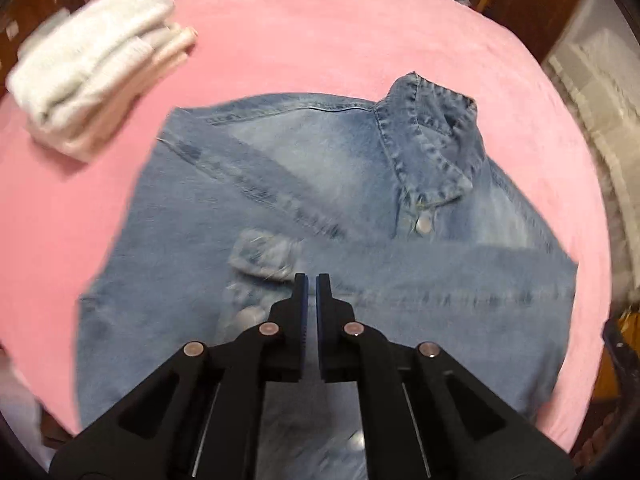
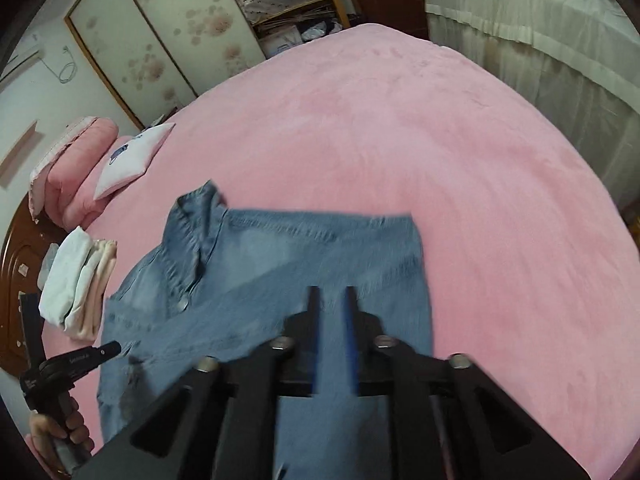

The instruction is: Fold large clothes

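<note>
Denim first: the faded light-blue denim shirt [image 1: 280,184] lies flat on the fuzzy pink bedspread [image 1: 320,40], sleeves folded in across the front, collar pointing at the far end of the bed. Your left gripper [image 1: 311,280] hangs above the chest with jaws nearly together and gripping nothing. Your right gripper [image 2: 331,292] has a narrow gap, nothing in it either. 1 stack of folded white and cream clothes [image 1: 100,68] sits beside the shirt's shoulder.
</note>
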The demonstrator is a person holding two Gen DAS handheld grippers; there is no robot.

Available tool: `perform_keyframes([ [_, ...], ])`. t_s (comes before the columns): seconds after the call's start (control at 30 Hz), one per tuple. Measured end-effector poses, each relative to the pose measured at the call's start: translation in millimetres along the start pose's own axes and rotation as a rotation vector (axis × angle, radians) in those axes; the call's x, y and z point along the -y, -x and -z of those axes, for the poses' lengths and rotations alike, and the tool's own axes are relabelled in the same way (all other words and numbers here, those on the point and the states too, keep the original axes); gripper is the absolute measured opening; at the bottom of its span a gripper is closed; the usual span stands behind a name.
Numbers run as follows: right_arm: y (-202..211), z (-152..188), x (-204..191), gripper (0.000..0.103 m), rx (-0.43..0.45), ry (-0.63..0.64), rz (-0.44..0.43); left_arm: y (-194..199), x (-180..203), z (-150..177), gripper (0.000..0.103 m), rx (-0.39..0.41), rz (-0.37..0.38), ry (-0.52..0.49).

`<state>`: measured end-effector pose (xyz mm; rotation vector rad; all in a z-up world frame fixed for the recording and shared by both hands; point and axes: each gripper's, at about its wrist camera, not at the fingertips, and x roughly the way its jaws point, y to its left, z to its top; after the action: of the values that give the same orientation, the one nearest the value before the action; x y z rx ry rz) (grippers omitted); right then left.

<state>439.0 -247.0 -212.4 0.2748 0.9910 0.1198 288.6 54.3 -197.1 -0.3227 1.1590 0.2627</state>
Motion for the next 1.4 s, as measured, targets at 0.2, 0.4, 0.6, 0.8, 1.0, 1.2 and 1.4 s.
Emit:
perform_keyframes([
  [0.2,81.9,80.7,-47.6,0.043,0.044,-0.035,0.047,80.9,-30.8,42.5,0.046,0.066,0.0,-0.126],
  [0.4,180.0,176.7,-89.5,0.065,0.073,-0.049,0.013,163.1,-66.2,96.2,0.063,0.119,0.028,-0.235],
  [0.6,249.9,247.0,-138.2,0.084,0.114,0.009,-0.004,214.3,-91.9,154.5,0.067,0.155,0.017,-0.298],
  [0.8,296.1,304.8,-163.6,0.087,0.084,0.067,-0.003,232.5,-122.4,207.2,0.068,0.107,0.02,-0.266],
  [1.0,298.4,351.8,-156.9,0.089,0.02,0.098,0.03,211.0,-155.9,249.4,0.068,0.022,0.035,-0.246],
  [1.2,264.6,394.9,-107.5,0.089,-0.072,0.022,0.044,160.2,-194.2,278.0,0.068,-0.054,0.016,-0.194],
  [1.4,234.7,412.2,-23.4,0.089,-0.069,-0.197,0.06,122.8,-227.8,284.1,0.068,-0.047,0.032,-0.151],
])
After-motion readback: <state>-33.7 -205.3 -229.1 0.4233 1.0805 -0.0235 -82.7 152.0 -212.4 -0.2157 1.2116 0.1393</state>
